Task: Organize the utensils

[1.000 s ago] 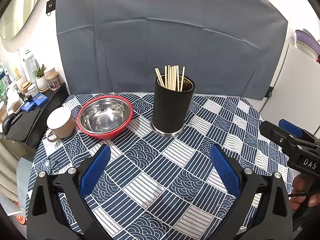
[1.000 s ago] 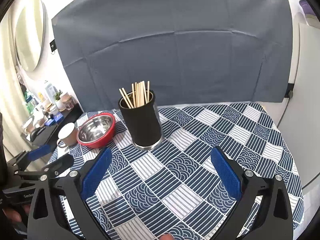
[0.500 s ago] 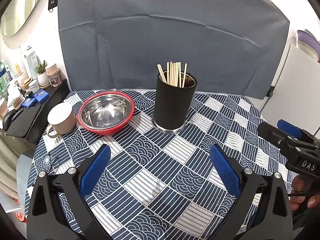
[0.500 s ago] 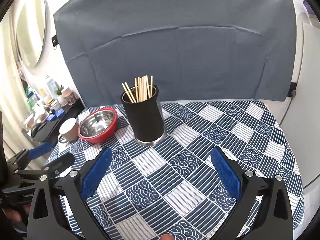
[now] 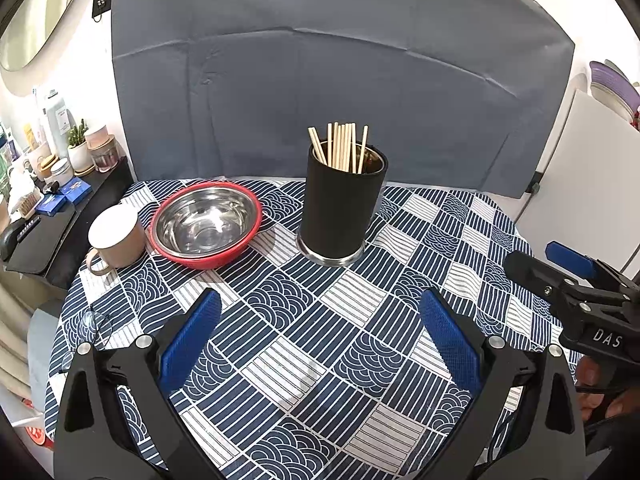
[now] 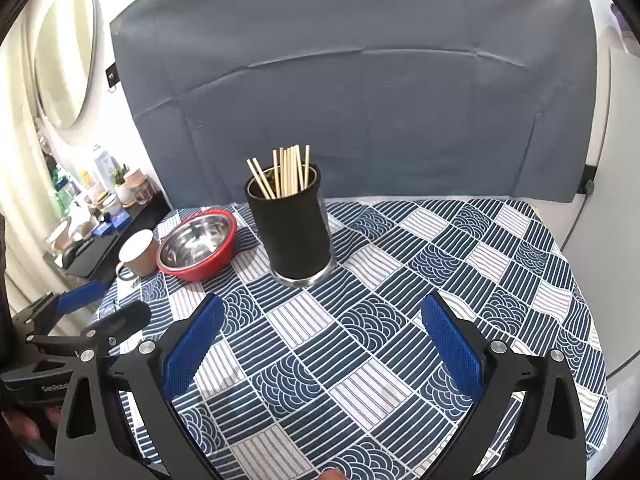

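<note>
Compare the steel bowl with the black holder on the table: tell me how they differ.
The steel bowl is wide, shallow and shiny with a red outer shell; the black holder is tall, narrow and matte black with a metal base. The bowl looks empty, while the holder has wooden chopsticks standing in it. The bowl sits beside the mug, left of the holder. Both stand upright on the patterned tablecloth.

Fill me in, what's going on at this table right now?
Nothing is being handled yet. The left gripper and right gripper both hover open and empty above the patterned tablecloth. The chopsticks stand in the black holder, with the red-rimmed steel bowl and mug to its left.
</note>
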Demonstrator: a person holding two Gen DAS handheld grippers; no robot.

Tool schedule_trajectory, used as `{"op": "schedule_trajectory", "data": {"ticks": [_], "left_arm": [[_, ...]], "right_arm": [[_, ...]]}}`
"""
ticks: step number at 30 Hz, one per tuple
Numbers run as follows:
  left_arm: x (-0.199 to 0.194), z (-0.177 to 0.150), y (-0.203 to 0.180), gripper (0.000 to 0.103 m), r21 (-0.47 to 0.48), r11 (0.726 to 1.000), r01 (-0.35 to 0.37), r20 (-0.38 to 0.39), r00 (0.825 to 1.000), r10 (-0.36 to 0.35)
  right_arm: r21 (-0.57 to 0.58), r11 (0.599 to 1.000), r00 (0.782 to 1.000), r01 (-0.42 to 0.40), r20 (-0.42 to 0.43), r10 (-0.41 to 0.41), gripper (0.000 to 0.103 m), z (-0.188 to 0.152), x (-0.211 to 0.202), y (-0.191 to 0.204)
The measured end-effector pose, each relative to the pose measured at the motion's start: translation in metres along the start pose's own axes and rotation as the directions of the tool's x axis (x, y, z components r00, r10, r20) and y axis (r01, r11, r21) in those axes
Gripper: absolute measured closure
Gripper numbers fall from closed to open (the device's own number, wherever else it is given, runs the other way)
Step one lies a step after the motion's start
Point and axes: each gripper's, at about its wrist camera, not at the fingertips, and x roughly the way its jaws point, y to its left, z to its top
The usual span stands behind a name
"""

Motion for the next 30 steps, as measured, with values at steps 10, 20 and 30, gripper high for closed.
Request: {"op": "schedule_trajectory", "data": {"ticks": [10, 20, 30], "left_arm": [[0.0008, -0.0006, 0.0027, 0.006, -0.011, 1.000, -0.005, -0.007, 1.000, 0.005], [-0.0003, -0.0030, 0.0039, 0.006, -0.017, 1.000, -0.007, -0.010, 1.000, 0.007], [-0.0009, -0.0036, 0.0077, 0.006, -0.037, 0.999, -0.014, -0.011, 1.000, 0.013]], "right_arm": [[-0.006, 1.000, 1.000, -0.006, -0.002, 0.006, 0.008, -0.0006, 0.0005, 0.0000], [-0.021, 1.000, 1.000, -0.009, -0.005, 0.009, 0.008, -0.0007, 0.0000, 0.0030], [-0.019, 1.000, 1.000, -0.016, -0.013, 0.015, 0.008, -0.0012, 0.0013, 0.0034]]}}
